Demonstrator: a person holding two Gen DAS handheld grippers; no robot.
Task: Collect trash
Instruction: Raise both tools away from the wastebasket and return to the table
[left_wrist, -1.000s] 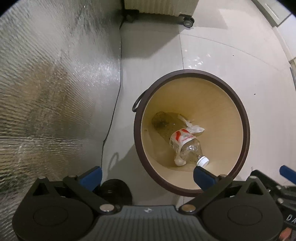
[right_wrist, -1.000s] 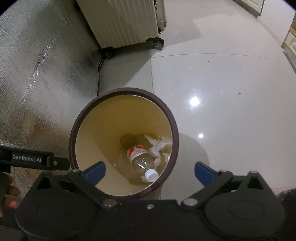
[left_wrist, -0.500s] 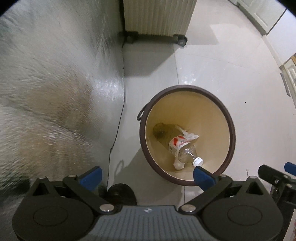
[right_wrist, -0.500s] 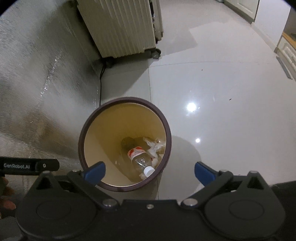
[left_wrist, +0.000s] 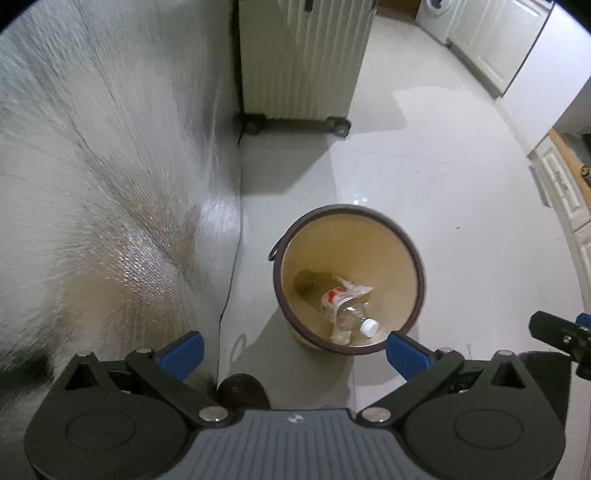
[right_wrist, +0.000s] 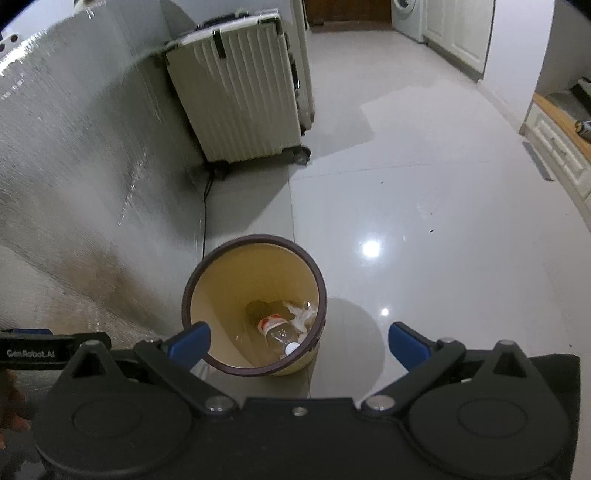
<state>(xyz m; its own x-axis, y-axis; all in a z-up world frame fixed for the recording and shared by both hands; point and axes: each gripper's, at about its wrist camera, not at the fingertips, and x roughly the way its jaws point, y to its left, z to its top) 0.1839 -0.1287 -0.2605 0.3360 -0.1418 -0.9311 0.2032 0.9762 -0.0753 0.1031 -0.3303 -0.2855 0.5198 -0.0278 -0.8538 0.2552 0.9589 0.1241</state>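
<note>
- Your left gripper (left_wrist: 291, 347) is spread wide and empty; the bin (left_wrist: 413, 258) sits ahead, toward its right finger, holding a plastic bottle (left_wrist: 347, 314) and crumpled paper (left_wrist: 356, 291).
- Your right gripper (right_wrist: 299, 341) is spread too, empty, with the bin ahead toward its left finger.
- This looks like the pause after a drop; next you need to find more trash, and none shows on the floor (right_wrist: 424, 221).
- The foil-like wall on the left is blurred.

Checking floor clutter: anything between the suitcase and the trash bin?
Only bare floor tile and a thin black cable between suitcase and trash bin, right wrist view.
</note>
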